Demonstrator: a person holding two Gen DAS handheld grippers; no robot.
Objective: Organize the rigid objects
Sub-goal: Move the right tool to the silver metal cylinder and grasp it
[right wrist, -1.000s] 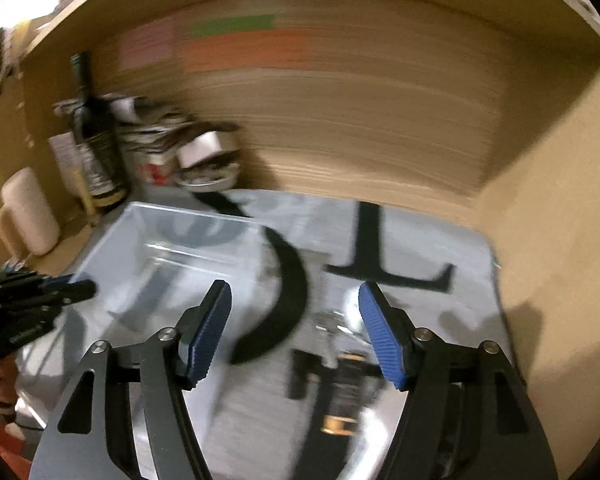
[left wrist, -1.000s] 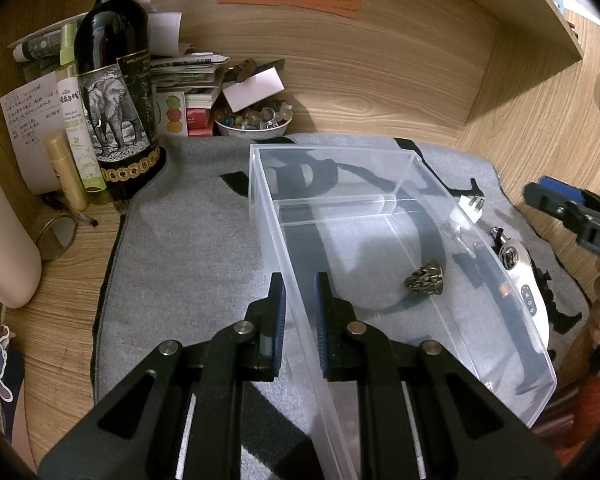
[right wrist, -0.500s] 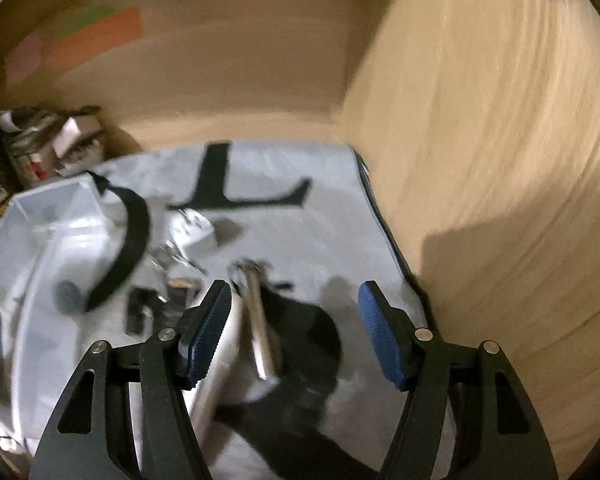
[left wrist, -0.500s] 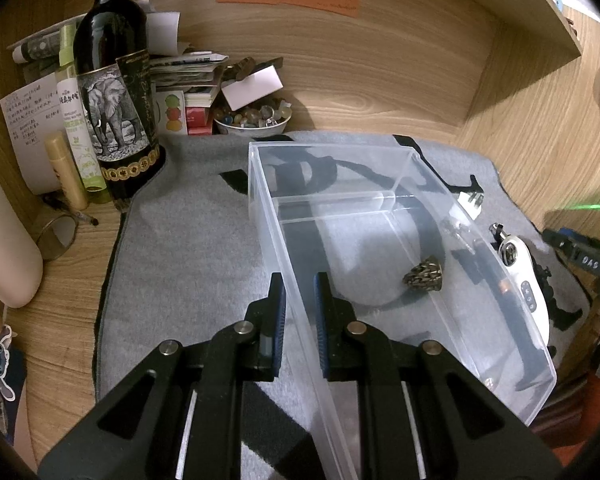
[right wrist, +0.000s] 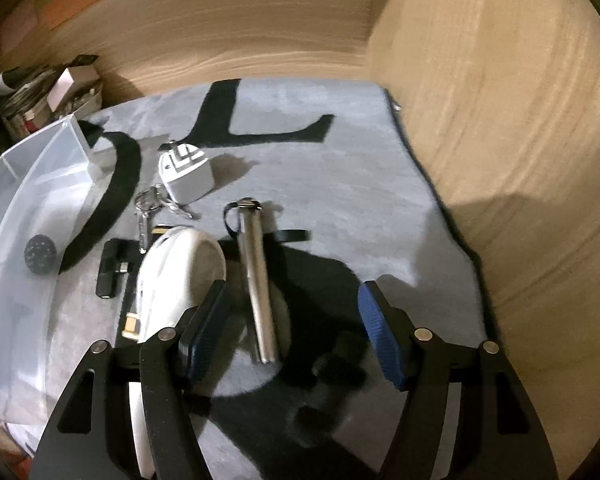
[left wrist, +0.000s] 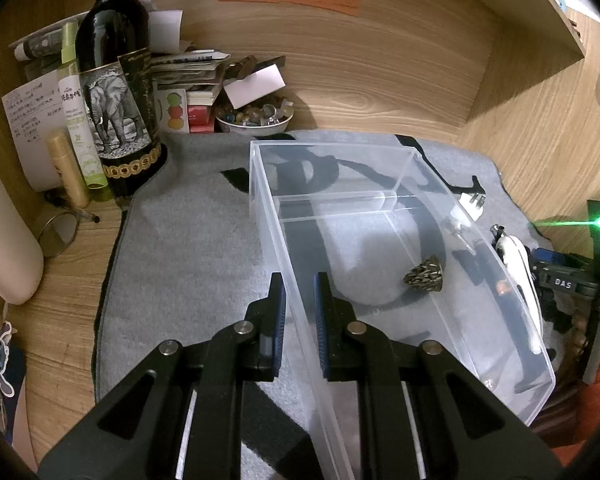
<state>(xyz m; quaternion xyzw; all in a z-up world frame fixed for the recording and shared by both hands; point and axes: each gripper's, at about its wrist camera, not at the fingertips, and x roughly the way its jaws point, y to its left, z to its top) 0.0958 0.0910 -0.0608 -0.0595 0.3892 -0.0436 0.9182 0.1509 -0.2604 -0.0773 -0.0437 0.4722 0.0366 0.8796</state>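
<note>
Moved since earlier: we see the right gripper (right wrist: 292, 332) now low over the grey mat (right wrist: 340, 184), where 1 second ago its view faced the back wall and the clear box (left wrist: 380, 208).
Unchanged: our left gripper (left wrist: 299, 320) sits on the box wall as before, and the small bronze cone (left wrist: 424, 274) lies at the same spot inside.
Left tool: its 2 pads are clamped on the near side wall of the clear box, 1 pad outside, 1 inside.
Right tool: jaws stand apart with nothing pressed; the silver tube (right wrist: 258, 284) lies on the mat between and ahead of them.
Only the right view shows: a white plug adapter (right wrist: 186, 174), a key bunch (right wrist: 150, 204), a black USB stick (right wrist: 110, 268), and the white controller (right wrist: 180, 272) beside the left pad.
Only the left view shows: a wine bottle (left wrist: 116, 92), a bowl of stones (left wrist: 254, 120), and a green light on the right gripper's body.
</note>
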